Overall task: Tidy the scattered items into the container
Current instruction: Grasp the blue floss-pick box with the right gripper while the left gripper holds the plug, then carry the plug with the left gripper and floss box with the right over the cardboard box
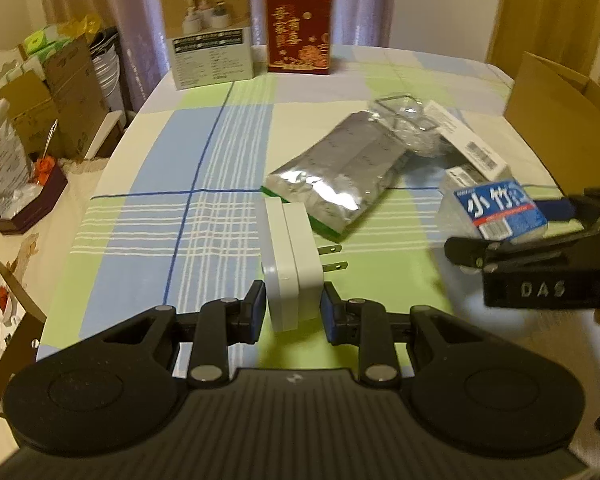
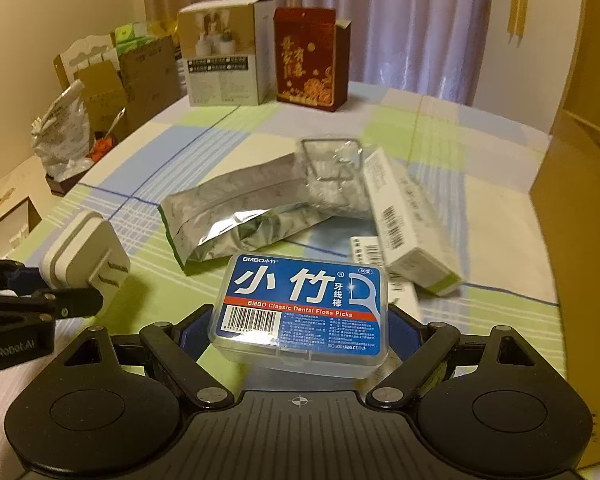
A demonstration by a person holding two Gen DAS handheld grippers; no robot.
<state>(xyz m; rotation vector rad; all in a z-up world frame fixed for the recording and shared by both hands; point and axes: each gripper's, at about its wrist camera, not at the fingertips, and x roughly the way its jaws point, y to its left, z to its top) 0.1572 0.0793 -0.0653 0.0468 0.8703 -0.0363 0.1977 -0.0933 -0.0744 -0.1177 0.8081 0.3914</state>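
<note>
My left gripper (image 1: 292, 306) is shut on a white plug-in charger (image 1: 290, 264), its two prongs pointing right, low over the checked tablecloth (image 1: 188, 208). My right gripper (image 2: 300, 332) is shut on a clear box of dental floss picks (image 2: 306, 304) with a blue label, held just above the cloth. In the left wrist view that box (image 1: 496, 210) hangs at the right between the right gripper's fingers (image 1: 472, 252). A silver foil pouch (image 2: 236, 216), crumpled clear packaging (image 2: 332, 168) and a long white carton (image 2: 412, 232) lie mid-table. The open cardboard container (image 2: 572, 200) stands at the right edge.
A beige product box (image 1: 208, 28) and a red box (image 1: 298, 28) stand upright at the table's far end before a curtain. Left of the table, cardboard boxes (image 1: 60, 92) and a bag (image 2: 64, 136) crowd a lower surface.
</note>
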